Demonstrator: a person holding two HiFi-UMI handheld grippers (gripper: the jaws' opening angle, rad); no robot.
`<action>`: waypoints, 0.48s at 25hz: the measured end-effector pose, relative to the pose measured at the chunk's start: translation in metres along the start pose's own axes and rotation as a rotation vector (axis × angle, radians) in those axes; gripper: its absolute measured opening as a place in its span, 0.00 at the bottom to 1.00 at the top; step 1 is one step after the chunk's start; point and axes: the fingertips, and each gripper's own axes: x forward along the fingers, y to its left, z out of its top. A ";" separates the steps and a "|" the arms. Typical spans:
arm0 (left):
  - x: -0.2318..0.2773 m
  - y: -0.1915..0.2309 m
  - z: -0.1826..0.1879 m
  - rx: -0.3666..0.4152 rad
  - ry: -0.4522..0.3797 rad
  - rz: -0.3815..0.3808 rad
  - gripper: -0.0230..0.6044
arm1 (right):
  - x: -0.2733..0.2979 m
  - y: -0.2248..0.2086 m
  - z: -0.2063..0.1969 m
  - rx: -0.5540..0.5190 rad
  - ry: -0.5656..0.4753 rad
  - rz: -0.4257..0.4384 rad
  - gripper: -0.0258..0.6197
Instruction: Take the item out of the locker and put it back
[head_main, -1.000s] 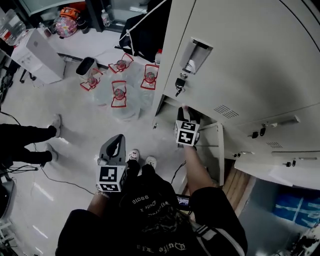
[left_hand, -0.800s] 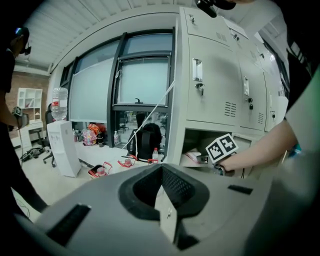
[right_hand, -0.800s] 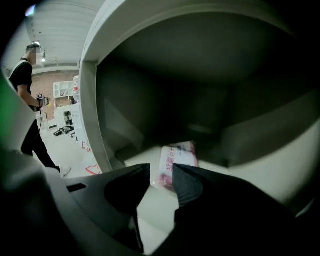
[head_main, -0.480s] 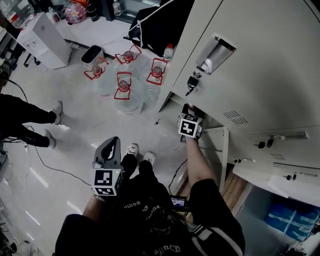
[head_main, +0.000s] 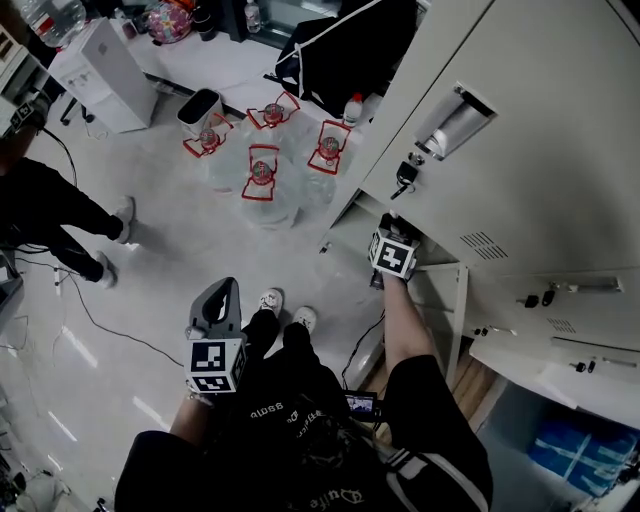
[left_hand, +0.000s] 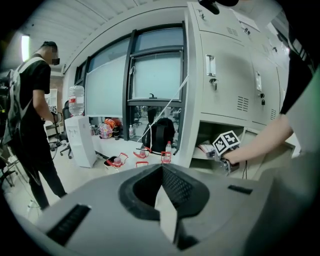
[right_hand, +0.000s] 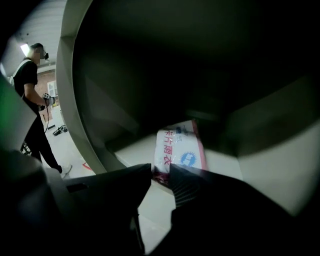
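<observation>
Your right gripper (right_hand: 161, 171) has sunk into the open locker (head_main: 520, 150), jaws just narrowing but not clamped. The packet (right_hand: 181, 147) lies flat just ahead, its near edge between the tips. Your left gripper (left_hand: 161, 169) is clenched on nothing.

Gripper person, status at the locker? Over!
Right gripper inside open grey metal locker, jaws apart, just been closing. Flat white printed packet at its tips, not gripped. Left gripper shut, empty. Nothing blocking.

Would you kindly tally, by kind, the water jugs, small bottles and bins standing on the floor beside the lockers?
Water jugs with red handles: 4
Small bottle: 1
Bin: 1
Total: 6
</observation>
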 end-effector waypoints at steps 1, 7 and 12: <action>0.000 0.001 0.000 -0.002 0.000 0.003 0.05 | 0.001 0.003 0.001 -0.015 0.005 0.007 0.20; 0.004 -0.003 0.001 -0.001 0.004 -0.008 0.05 | 0.002 0.004 0.002 0.040 0.022 0.049 0.11; 0.009 -0.006 0.002 0.000 0.010 -0.021 0.05 | -0.003 0.004 0.007 0.002 -0.006 0.048 0.09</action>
